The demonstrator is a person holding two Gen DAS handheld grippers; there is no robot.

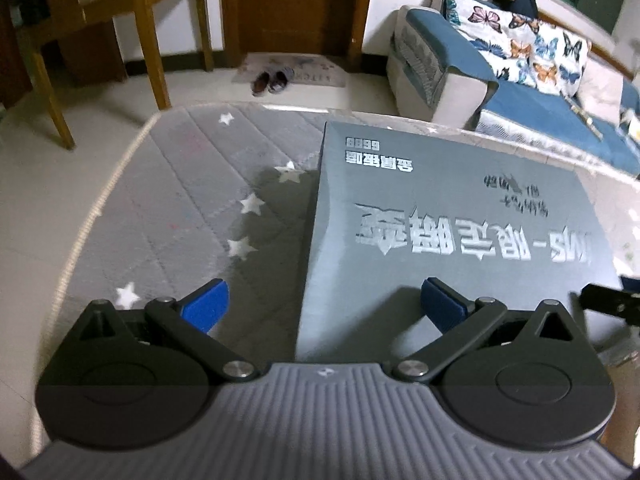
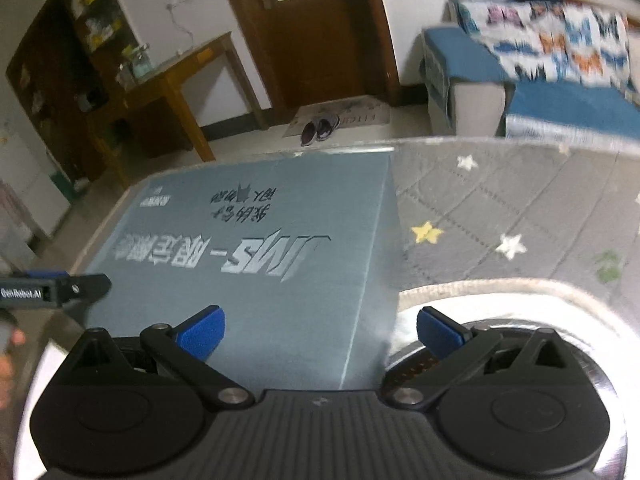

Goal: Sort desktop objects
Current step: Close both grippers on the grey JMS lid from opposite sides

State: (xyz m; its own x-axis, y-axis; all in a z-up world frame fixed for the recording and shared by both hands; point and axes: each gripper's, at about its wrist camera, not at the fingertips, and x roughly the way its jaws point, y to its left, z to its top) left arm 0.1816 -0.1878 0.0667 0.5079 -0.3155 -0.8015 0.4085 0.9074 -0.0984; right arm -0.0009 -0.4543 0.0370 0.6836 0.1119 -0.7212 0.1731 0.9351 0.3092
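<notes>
Left gripper [image 1: 324,312]: fingers spread wide, empty, above the box's near left edge.
Right gripper [image 2: 320,334]: fingers spread wide, empty.
Grey box [image 1: 440,240]: flat on a star-patterned mat [image 1: 180,200].

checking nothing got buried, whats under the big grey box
The grey box lies flat on the grey star-patterned mat, which shows bare around it. Whatever else sits beneath is covered by the box itself.

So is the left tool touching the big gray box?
Cannot tell. In the left wrist view the open left tool hangs over the box edge, but no contact or gap shows plainly.
</notes>
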